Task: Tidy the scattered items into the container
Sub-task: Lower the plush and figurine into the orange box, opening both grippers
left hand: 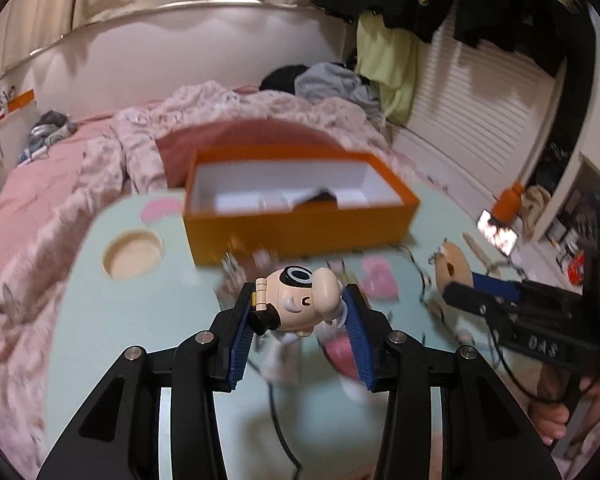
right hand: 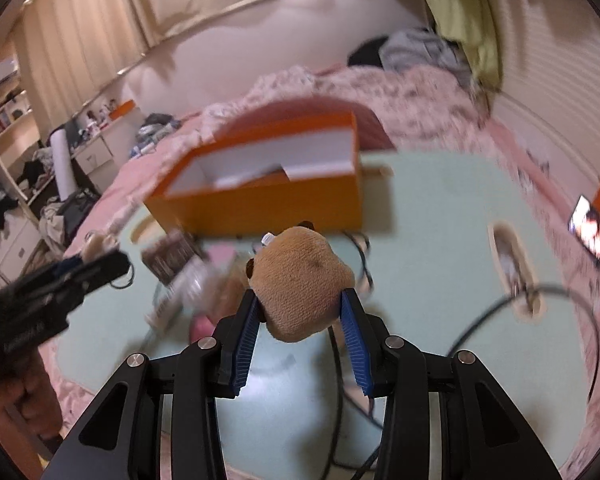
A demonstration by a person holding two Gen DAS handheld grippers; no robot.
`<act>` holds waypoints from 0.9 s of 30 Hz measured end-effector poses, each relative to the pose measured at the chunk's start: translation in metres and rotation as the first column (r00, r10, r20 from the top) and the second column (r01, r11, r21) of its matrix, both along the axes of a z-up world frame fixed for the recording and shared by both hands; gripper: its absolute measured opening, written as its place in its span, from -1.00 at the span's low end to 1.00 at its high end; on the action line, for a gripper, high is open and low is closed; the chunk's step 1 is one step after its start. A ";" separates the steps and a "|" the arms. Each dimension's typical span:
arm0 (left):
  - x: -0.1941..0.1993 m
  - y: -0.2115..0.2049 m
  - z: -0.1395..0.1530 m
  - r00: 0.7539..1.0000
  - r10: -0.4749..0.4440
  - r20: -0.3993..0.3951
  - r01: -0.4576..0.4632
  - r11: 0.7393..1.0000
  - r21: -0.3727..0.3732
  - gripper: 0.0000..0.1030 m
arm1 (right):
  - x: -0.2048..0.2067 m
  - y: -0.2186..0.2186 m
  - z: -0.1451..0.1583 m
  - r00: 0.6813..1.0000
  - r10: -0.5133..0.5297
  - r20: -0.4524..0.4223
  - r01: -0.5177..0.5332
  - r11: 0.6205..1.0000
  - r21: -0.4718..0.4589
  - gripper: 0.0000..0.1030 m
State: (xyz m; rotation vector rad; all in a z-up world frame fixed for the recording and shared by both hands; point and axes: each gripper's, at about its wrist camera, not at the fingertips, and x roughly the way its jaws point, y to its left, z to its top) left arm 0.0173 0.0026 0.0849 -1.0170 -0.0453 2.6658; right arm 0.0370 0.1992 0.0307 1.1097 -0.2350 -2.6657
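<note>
Gripping a cartoon figurine (left hand: 300, 300) between its blue pads, the left gripper (left hand: 299, 312) hangs over the pale green table (left hand: 140, 320). The right gripper (right hand: 300, 312), jaws partly closed, clamps a brown plush toy (right hand: 300, 280). The orange box (left hand: 300, 216) sits at the table's far side, open. The right gripper's side reads "GAS" in the left view.

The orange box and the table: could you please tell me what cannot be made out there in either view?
- Orange box, both views: its near wall hides most of the floor; a dark item inside is unidentifiable.
- Left wrist view: items behind the figurine in the left tongs are blurred.
- Right wrist view: clutter left of the plush toy is smeared.
</note>
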 end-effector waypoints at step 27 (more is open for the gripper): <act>-0.171 -0.020 -0.007 0.967 0.143 0.209 -0.183 0.966 0.183 -0.08 | -0.163 -0.019 0.030 0.996 -0.085 0.037 0.082 0.993 0.088 -0.06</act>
